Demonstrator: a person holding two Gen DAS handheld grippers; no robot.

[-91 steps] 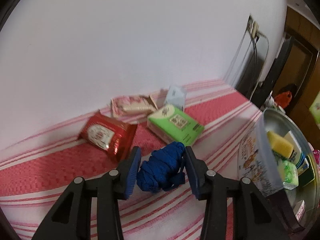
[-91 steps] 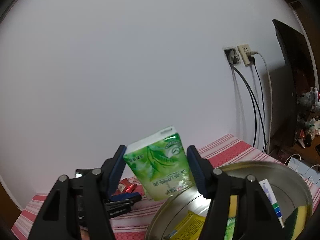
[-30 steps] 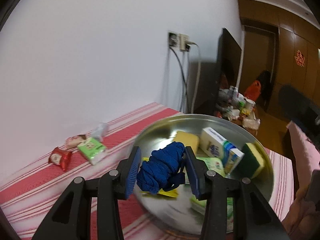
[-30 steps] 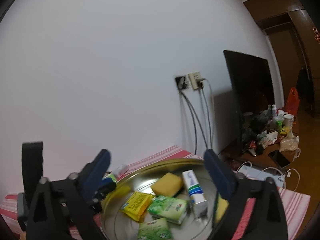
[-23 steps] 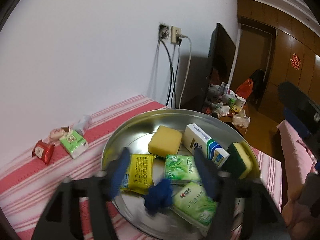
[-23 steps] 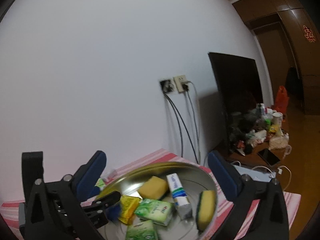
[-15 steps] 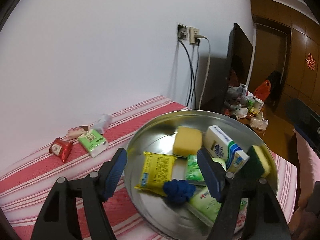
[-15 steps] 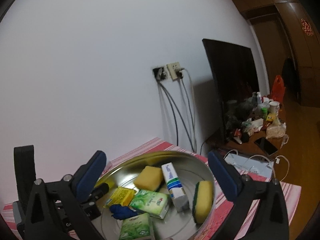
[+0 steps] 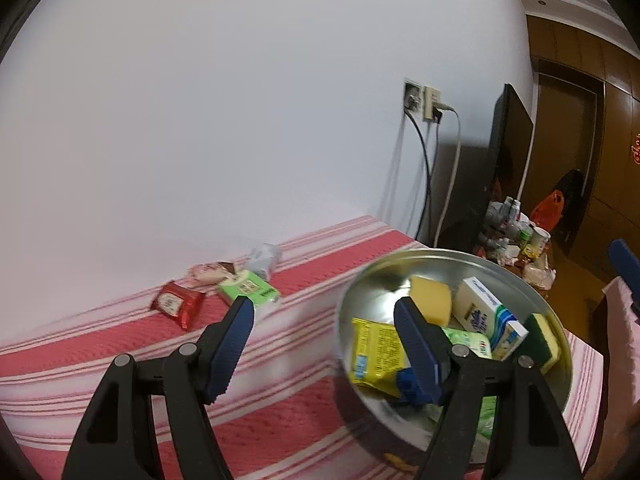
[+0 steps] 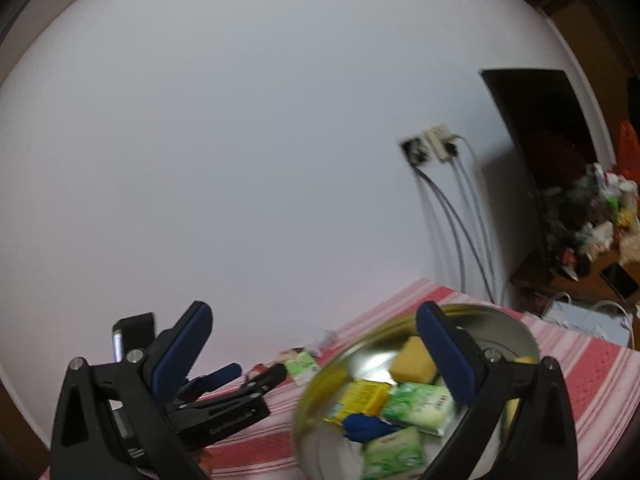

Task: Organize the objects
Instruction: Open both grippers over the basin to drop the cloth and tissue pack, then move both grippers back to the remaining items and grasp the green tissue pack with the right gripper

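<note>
A blue rope bundle lies in the round metal tray, partly hidden behind my left gripper's right finger. Around it in the tray are a yellow packet, a yellow sponge, a white box, green tissue packs and a green-backed sponge. My left gripper stands open and empty, over the tray's left rim and the cloth. Over the tray, my right gripper is open with nothing in it.
On the red striped cloth by the wall lie a red packet, a green tissue pack, a pink snack and a clear packet. Cables hang from wall sockets; a dark screen stands at right.
My left gripper opened and dropped the blue rope into the tray, then drew left off it. My right gripper, which held a green tissue pack three seconds ago, is empty and has swung.
</note>
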